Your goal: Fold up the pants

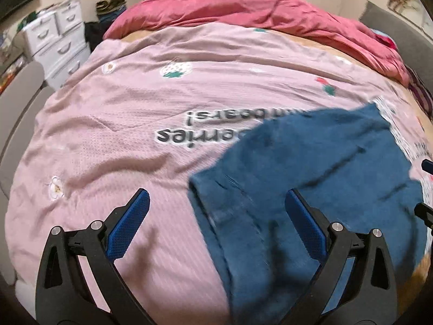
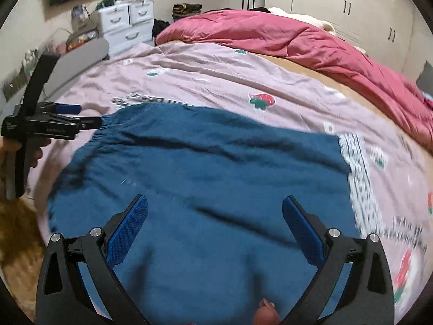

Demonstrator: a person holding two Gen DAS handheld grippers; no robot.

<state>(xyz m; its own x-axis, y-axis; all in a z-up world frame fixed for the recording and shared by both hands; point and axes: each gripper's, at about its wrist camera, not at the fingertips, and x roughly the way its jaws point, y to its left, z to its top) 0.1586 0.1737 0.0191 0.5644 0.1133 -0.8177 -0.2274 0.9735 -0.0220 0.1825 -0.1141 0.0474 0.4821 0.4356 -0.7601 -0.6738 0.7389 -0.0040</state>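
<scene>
Blue pants (image 2: 205, 168) lie flat on a pink bedspread (image 2: 216, 78), folded into a broad rectangle, elastic waistband at the left end. In the left wrist view the pants (image 1: 311, 178) fill the lower right. My left gripper (image 1: 216, 197) is open and empty, hovering over the pants' left edge and the bedspread (image 1: 121, 124). It also shows in the right wrist view (image 2: 78, 116) beside the waistband. My right gripper (image 2: 215, 203) is open and empty above the middle of the pants. Its tips show at the far right of the left wrist view (image 1: 427, 189).
A crumpled red quilt (image 2: 311, 43) lies across the far side of the bed. A white drawer chest (image 2: 127, 24) stands at the back left, wardrobes (image 2: 351, 2) at the back right. A grey bed end (image 2: 78, 59) borders the left.
</scene>
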